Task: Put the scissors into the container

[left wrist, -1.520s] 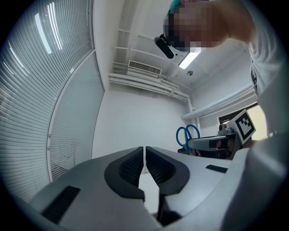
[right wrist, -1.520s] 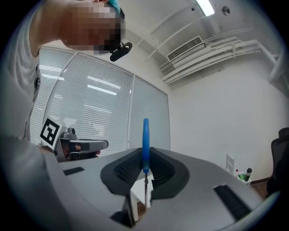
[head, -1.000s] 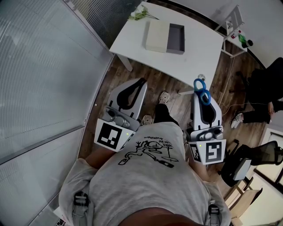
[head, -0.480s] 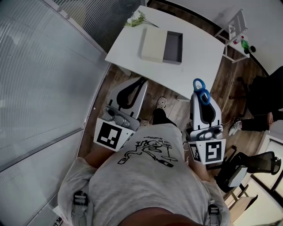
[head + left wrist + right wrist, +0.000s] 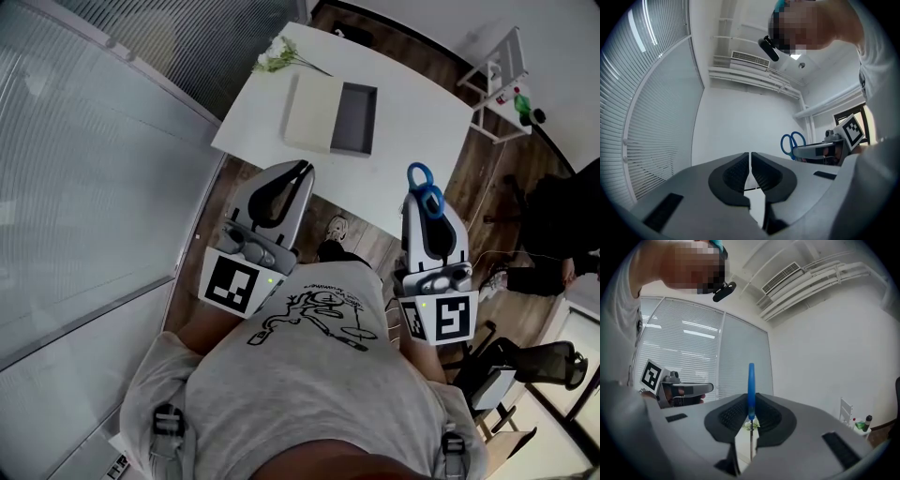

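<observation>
Right tongs: the right tongs [image 5: 751, 414] are clamping the scissors [image 5: 751, 389], with both ribbed pads pressing on them from either side.
Scissors: they are sitting edge-on in the right gripper view. The blue handle is rising above the tong tips and the thin metal blade is running down between the jaws. In the head view the blue rings are sticking out past the tips, toward the worktop [image 5: 417, 112].
Left tongs: the left tongs [image 5: 750, 161] are closed down to a hairline slit and are carrying nothing. They are pointing level.
Both tongs: they are riding side by side in front of the person's grey printed shirt [image 5: 309, 375], over the wooden floor [image 5: 361, 230] and just short of the worktop's near edge.
Container: the dark grey open container [image 5: 354, 119] is lying on the white worktop, well apart from the scissors and ahead of the left tongs.
Pale slab: a flat cream slab [image 5: 309, 112] is lying against the container's left side. I cannot tell whether it is the lid.
Flowers: a sprig of white flowers [image 5: 277, 58] is lying at the worktop's far left corner.
Surroundings: slatted blinds [image 5: 84, 187] are filling the left side, and a white rack [image 5: 506, 61] is standing beyond the worktop's right end.
</observation>
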`<control>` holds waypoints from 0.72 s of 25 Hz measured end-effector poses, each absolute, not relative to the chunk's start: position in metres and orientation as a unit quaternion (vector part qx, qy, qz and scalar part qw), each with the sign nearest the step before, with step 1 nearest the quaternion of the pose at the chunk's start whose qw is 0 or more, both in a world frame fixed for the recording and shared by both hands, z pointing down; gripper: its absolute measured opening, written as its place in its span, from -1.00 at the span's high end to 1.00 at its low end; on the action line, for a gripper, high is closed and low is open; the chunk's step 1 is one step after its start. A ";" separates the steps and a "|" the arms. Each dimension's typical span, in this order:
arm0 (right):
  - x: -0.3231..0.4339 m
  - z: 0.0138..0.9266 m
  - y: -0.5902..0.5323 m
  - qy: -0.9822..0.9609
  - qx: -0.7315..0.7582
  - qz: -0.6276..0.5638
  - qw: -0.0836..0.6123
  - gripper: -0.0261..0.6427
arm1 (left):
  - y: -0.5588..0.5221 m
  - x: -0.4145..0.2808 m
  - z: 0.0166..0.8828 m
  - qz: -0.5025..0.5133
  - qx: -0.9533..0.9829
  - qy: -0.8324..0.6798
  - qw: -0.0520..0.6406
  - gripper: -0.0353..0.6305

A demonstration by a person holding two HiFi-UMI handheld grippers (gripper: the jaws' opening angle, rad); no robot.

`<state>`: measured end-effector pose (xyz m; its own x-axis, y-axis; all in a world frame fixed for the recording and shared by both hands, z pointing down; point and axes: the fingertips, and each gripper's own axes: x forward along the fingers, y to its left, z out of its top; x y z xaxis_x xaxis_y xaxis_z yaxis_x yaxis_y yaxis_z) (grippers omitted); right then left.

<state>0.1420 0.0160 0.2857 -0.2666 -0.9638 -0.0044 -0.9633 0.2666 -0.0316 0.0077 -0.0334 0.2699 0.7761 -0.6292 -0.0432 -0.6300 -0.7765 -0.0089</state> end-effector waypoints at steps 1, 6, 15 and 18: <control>0.147 0.286 0.010 0.796 -0.605 -0.011 0.011 0.77 | -0.040 0.012 0.267 0.027 -0.942 0.334 0.018 0.80; 0.171 0.286 -0.015 0.799 -0.601 -0.012 0.010 0.77 | -0.065 0.034 0.268 0.022 -0.941 0.338 0.017 0.81; 0.197 0.290 -0.050 0.805 -0.593 -0.021 0.005 0.77 | -0.100 0.062 0.268 0.032 -0.937 0.347 0.016 0.83; 0.199 0.293 -0.061 0.807 -0.590 -0.025 0.006 0.77 | -0.111 0.065 0.270 0.028 -0.937 0.348 0.015 0.83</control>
<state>0.1987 -0.0611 0.2925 -0.3035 -0.9526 0.0190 -0.9520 0.3024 -0.0472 0.0648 -0.1106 0.2704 0.7568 -0.6506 -0.0633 -0.6523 -0.7580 -0.0087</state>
